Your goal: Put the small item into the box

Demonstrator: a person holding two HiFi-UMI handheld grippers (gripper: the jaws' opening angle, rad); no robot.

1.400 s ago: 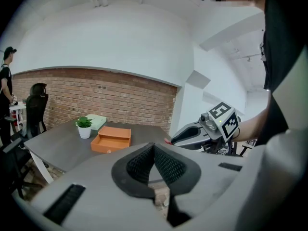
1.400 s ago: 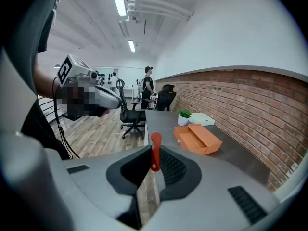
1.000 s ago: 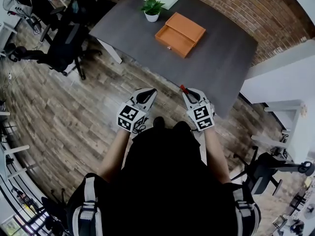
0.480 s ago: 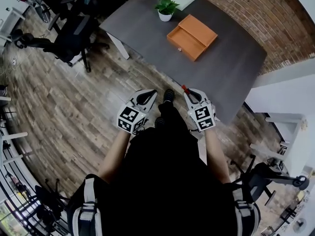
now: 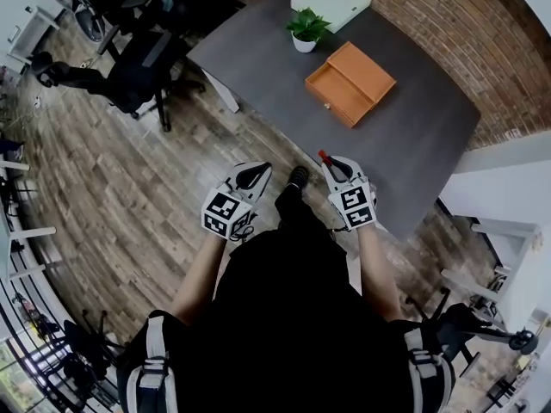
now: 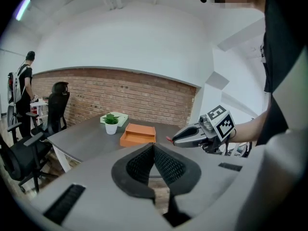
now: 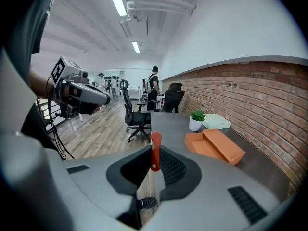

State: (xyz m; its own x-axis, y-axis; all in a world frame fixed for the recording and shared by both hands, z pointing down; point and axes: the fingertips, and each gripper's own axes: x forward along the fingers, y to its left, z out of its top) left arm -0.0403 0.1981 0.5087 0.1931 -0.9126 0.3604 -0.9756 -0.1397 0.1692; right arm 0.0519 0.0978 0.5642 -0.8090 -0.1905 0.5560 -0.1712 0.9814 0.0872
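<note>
Held article: small red item point(image 7: 155, 150), slim, standing upright between the jaws of the right gripper point(image 5: 332, 163), which are clamped on its lower part while the upper end projects free. Left gripper point(image 5: 256, 172): jaws pressed together with nothing between them, carried level with the other. Destination: orange box point(image 5: 349, 84), open, its tray facing up with the lid lying beside it, on the grey table point(image 5: 413, 144) and well apart from both grippers. A potted plant point(image 5: 306, 28) and a flat white case point(image 5: 331, 1) sit beyond it. Step in hand, as judged: carrying the item to the box. Handling notes: hold the clamp firm and the item upright on approach. Come in over the near table edge and aim for the tray, not the lid. Lower within the walls before parting the jaws.
</note>
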